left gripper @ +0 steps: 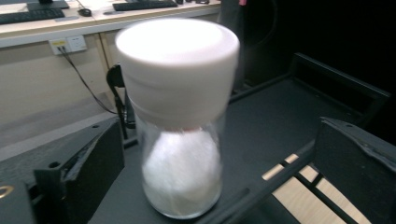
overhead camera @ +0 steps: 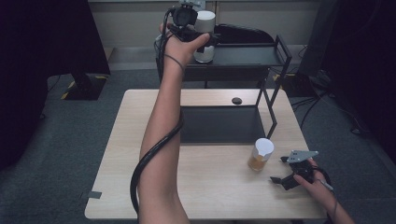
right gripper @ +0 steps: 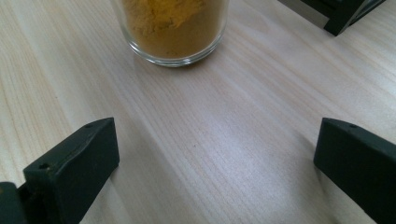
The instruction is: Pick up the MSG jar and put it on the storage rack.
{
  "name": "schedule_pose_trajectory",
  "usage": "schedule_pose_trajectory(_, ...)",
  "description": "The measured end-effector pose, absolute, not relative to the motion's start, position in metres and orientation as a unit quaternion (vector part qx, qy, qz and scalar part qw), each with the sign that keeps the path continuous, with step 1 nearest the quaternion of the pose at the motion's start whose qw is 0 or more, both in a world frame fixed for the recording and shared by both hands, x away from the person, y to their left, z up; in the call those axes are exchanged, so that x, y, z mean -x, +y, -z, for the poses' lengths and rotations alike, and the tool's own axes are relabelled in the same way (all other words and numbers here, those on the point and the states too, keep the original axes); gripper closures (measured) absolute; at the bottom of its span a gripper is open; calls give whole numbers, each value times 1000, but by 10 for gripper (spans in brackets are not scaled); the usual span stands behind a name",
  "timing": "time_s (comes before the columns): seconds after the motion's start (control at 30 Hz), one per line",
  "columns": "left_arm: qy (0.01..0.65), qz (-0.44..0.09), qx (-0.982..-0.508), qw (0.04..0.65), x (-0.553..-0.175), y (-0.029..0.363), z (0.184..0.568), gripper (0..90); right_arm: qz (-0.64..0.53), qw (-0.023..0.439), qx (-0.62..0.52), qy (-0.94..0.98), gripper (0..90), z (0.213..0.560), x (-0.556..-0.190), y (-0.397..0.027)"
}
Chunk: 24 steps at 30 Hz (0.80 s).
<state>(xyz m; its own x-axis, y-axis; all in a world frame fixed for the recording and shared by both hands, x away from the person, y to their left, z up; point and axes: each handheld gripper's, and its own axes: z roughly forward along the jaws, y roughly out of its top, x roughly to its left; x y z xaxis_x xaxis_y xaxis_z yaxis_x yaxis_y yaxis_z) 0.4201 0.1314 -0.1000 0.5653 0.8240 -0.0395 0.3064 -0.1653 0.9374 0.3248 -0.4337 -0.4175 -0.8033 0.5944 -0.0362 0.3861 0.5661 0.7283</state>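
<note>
A glass jar of white powder (overhead camera: 204,39) with a white lid stands on the top level of the black rack (overhead camera: 247,55) at the far side. My left gripper (overhead camera: 196,35) is raised to it and open. In the left gripper view the white jar (left gripper: 180,116) stands upright between the wide-apart jaws of the left gripper (left gripper: 219,140), with gaps on both sides. A second jar, with yellow-brown powder and a white lid (overhead camera: 260,155), stands on the wooden table (overhead camera: 210,186). My right gripper (overhead camera: 278,169) rests just right of it, open and empty; its own view has the yellow jar (right gripper: 173,28) ahead of the right gripper (right gripper: 217,140).
The rack's lower tray (overhead camera: 219,125) lies on the table's far half, with thin black uprights (overhead camera: 273,100) on its right. A small dark round object (overhead camera: 236,100) sits on the table behind the tray. A thick black cable (overhead camera: 149,158) hangs along my left forearm.
</note>
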Motion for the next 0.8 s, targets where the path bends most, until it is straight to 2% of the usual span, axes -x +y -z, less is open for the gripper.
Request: schedule_pose_trajectory(0.8, 360, -213, -744, 522, -395, 146, 145, 4, -372, 140, -281, 874, 0, 418, -325, -434)
